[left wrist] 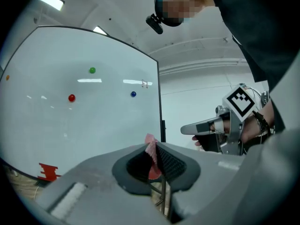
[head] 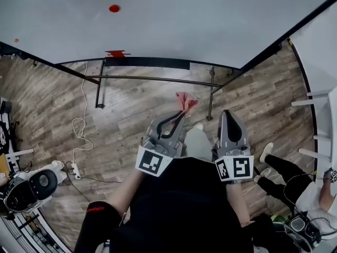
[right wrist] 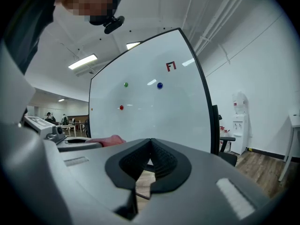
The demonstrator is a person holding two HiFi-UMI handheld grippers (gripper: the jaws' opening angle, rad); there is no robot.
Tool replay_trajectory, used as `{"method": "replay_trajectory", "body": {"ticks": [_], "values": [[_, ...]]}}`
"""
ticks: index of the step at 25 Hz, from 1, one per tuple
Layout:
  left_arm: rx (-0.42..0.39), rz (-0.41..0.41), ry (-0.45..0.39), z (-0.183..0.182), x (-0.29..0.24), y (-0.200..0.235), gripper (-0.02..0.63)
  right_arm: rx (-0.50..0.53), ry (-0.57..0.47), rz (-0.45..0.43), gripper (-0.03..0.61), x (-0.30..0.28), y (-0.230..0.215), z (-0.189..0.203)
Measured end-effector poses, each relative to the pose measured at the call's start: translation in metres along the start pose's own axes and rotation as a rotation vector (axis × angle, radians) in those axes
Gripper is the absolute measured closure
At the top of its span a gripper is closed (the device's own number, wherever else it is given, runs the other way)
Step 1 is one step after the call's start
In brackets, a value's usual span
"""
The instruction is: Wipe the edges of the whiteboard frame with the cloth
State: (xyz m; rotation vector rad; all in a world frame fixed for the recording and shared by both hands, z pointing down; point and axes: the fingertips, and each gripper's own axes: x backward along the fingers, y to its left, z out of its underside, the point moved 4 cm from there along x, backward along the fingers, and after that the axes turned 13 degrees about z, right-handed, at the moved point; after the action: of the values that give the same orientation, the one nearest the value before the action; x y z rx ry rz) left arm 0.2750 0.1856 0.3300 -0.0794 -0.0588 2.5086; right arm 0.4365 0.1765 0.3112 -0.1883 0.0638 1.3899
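Jaws of the left gripper [left wrist: 155, 149] pinch a crumpled pink cloth [left wrist: 151, 146]; those of the right gripper [right wrist: 150, 143] meet, empty. Only the gripper views show the green magnet [left wrist: 92, 70] on the whiteboard [left wrist: 84, 116].

Glossy smooth whiteboard [head: 158, 25], soft pink cloth [head: 185, 101] (creased), matt wood-grain floor [head: 52, 99]

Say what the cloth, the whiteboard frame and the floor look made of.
The cloth looks like soft pink fabric, matte: it crumples in folds. The frame is a dark smooth strip, probably painted metal or plastic; I cannot tell which. The floor shows grey-brown planks with grain: wood or wood-look laminate.
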Motion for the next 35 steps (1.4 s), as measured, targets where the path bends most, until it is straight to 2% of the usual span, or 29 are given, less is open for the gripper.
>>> {"method": "replay_trajectory", "body": {"ticks": [3, 6, 10, 15, 20, 27, 31, 35], "values": [[-0.013, 0.037, -0.005, 0.004, -0.016, 0.006, 0.597, -0.003, 0.013, 0.023, 0.577, -0.006, -0.010, 0.004], [0.051, 0.043, 0.015, 0.011, -0.035, 0.006, 0.597, -0.006, 0.022, 0.035, 0.577, -0.012, -0.026, 0.004], [0.009, 0.081, 0.005, 0.007, -0.062, 0.013, 0.597, -0.009, 0.041, 0.045, 0.577, -0.031, -0.041, 0.003], [0.050, 0.097, 0.021, 0.008, -0.098, 0.005, 0.597, -0.020, 0.041, 0.032, 0.577, -0.044, -0.063, -0.003], [0.141, 0.098, 0.055, 0.020, -0.133, -0.001, 0.597, -0.025, 0.043, 0.007, 0.577, -0.056, -0.085, -0.007], [0.089, 0.146, 0.082, 0.038, -0.188, -0.007, 0.597, 0.018, 0.057, -0.038, 0.577, -0.067, -0.119, -0.003], [0.092, 0.200, 0.099, 0.047, -0.216, -0.020, 0.597, 0.036, 0.066, -0.017, 0.577, -0.065, -0.143, -0.001], [0.048, 0.267, 0.139, 0.062, -0.250, -0.022, 0.597, 0.046, 0.089, 0.014, 0.577, -0.075, -0.168, 0.000]]}}
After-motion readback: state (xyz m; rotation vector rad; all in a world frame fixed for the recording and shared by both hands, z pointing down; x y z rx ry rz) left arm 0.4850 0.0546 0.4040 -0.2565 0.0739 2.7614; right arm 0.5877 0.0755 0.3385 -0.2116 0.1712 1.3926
